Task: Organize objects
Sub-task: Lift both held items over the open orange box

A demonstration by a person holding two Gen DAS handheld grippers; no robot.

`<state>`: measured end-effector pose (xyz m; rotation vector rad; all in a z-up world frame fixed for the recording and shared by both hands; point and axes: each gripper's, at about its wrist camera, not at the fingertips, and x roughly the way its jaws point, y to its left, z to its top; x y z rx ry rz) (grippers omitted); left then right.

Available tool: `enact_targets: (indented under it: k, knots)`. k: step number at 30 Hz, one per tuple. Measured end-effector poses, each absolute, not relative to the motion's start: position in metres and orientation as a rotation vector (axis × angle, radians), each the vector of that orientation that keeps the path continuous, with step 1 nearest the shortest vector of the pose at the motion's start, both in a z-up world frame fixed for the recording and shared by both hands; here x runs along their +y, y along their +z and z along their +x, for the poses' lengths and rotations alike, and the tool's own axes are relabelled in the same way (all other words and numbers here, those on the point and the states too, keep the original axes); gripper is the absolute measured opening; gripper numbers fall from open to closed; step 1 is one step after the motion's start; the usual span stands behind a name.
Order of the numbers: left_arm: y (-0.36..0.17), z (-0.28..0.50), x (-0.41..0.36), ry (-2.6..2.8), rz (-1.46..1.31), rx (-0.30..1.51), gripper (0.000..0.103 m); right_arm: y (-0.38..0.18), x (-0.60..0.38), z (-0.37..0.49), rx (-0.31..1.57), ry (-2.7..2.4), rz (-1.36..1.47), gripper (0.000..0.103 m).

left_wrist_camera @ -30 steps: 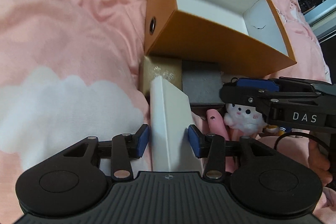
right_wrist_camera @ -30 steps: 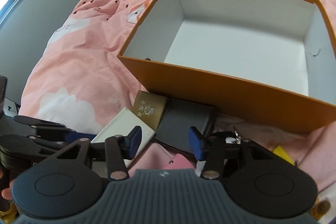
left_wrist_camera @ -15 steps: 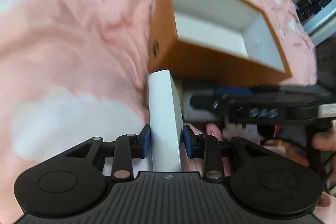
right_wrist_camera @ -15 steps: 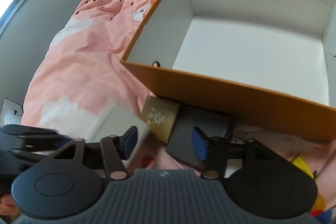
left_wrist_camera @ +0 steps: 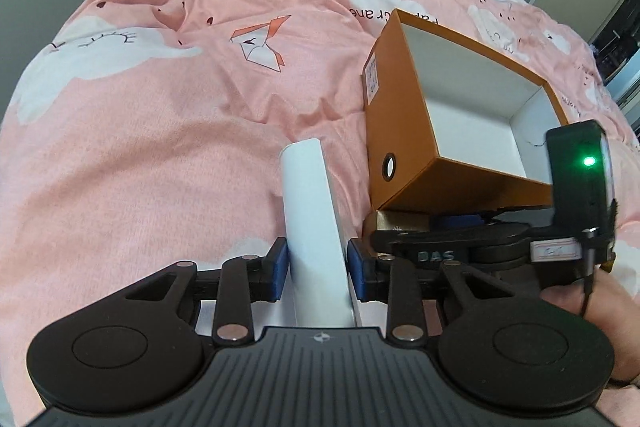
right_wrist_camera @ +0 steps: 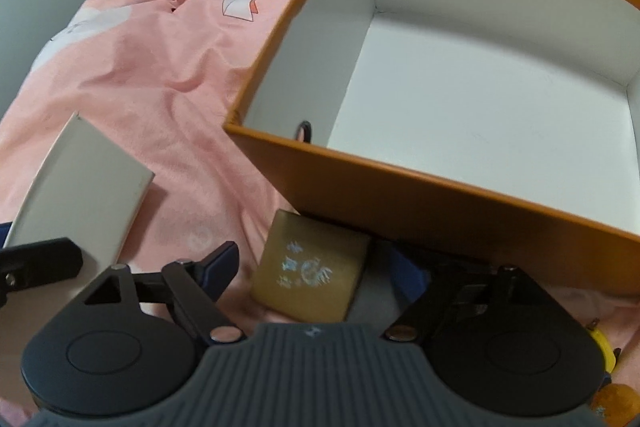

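My left gripper (left_wrist_camera: 316,265) has its blue pads pinched on both faces of a slim white box (left_wrist_camera: 312,223), which I hold clear of the pink bedspread (left_wrist_camera: 160,131); its long axis runs straight out from my jaws, the far end pointing away over the cloth and ending short of the near left corner of the orange box (left_wrist_camera: 404,131). In the right wrist view the same white box (right_wrist_camera: 76,187) shows as a broad pale slab at the left, tilted, its far corner toward the left side of the bed. My right gripper (right_wrist_camera: 316,275) is spreading its jaws wide, and a small gold box (right_wrist_camera: 310,271) lies between them untouched by either pad; a dark grey flat case (right_wrist_camera: 370,301) sits just beside it on the right, both tucked against the near orange wall. The orange box (right_wrist_camera: 400,195) stands open-topped, its white inside bare, its near wall right in front of my right fingers; a round hole pierces its left end wall. From the left wrist view my right gripper (left_wrist_camera: 452,227) reaches across in front of that box, close to my left pad, a hand (left_wrist_camera: 580,303) gripping it at the right. Something yellow (right_wrist_camera: 600,347) peeks out at the lower right.
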<state>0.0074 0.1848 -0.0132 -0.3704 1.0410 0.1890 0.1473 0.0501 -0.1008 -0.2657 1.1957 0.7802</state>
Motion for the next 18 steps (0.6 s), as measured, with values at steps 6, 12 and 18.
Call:
enact_targets:
  k: [6, 12, 18]
  knots:
    - [-0.023, 0.008, 0.194, 0.174, -0.409, 1.033, 0.036, -0.116, 0.067, 0.14, 1.194, 0.749, -0.333, 0.079]
    - [-0.022, 0.007, 0.194, 0.171, -0.421, 1.005, 0.035, -0.106, 0.05, 0.145, 1.212, 0.766, -0.26, 0.069]
    - [-0.002, 0.001, 0.179, 0.17, -0.392, 0.926, 0.032, -0.06, 0.016, 0.13, 1.111, 0.854, -0.199, 0.069]
